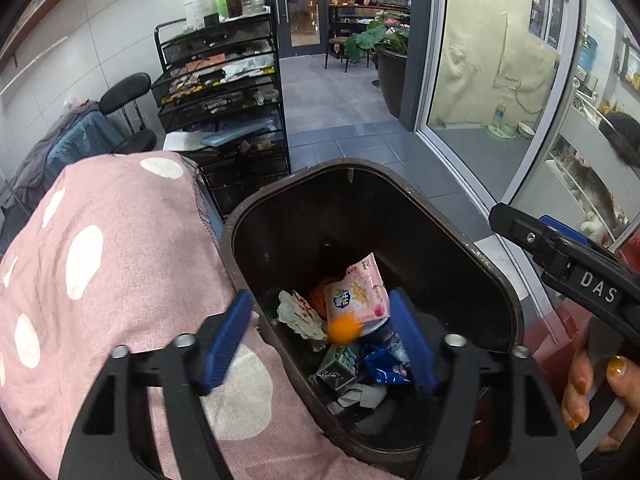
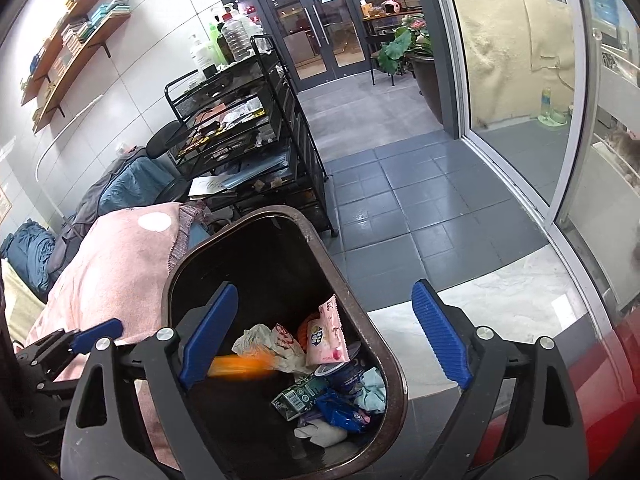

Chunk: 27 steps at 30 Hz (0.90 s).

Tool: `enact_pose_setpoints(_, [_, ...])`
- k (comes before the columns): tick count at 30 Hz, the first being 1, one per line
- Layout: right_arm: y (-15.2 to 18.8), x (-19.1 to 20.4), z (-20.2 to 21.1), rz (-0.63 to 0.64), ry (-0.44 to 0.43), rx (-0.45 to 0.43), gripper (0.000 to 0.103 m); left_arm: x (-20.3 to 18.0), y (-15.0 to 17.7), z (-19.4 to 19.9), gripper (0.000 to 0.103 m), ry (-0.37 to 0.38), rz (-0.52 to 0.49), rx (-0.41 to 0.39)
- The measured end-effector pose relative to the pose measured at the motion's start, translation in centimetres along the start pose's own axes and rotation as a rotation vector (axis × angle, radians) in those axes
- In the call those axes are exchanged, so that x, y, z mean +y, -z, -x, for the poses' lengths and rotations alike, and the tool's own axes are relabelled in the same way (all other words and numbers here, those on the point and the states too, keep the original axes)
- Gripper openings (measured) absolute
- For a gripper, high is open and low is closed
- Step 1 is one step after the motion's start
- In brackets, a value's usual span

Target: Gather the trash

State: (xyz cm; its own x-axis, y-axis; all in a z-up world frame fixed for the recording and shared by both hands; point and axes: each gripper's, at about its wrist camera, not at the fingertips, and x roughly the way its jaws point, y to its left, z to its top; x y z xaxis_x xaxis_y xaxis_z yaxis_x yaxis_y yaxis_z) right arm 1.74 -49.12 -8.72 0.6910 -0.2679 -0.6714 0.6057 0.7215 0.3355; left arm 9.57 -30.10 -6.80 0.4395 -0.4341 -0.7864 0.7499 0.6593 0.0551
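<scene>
A dark brown trash bin point(image 1: 344, 163) point(image 2: 256, 214) stands open below both grippers. Inside lie a pink snack packet point(image 1: 360, 292) point(image 2: 326, 336), a green carton point(image 1: 340, 362) point(image 2: 300, 394), a blue wrapper point(image 1: 386, 366) point(image 2: 344, 410) and crumpled paper. My left gripper point(image 1: 320, 296) point(image 2: 96, 332) is open over the bin. A blurred orange round thing point(image 1: 344, 330) point(image 2: 244, 364) is in the gap between its fingers, touching neither pad. My right gripper point(image 2: 325, 286) point(image 1: 560, 256) is open wide and empty over the bin's right rim.
A pink polka-dot cloth point(image 1: 120, 260) point(image 2: 120, 272) covers a surface against the bin's left side. A black mesh cart point(image 1: 224, 92) point(image 2: 240, 120) stands behind it. Grey tiled floor point(image 2: 400, 200) and a glass sliding door point(image 2: 520, 80) lie to the right. A person's hand point(image 1: 592, 392) holds the right gripper.
</scene>
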Motion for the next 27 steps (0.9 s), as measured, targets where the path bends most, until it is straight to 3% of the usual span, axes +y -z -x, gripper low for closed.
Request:
enact_pose_setpoints(4, [0.0,0.0,0.1,0.005,0.004,-0.003,0.09,0.3,-0.1,0.9,0.086,-0.013,0.009,-0.039])
enact_pose_setpoints(15, [0.8,1.9,0.6,0.038,-0.005,-0.045,0.094,2.5,1.5,6.4,0.096,-0.075,0.073,-0.186])
enact_pose_setpoints(27, [2.4,7.0,2.7,0.133,-0.073,-0.102,0.097,5.7,5.8,12.2,0.098,-0.213,0.171,-0.329])
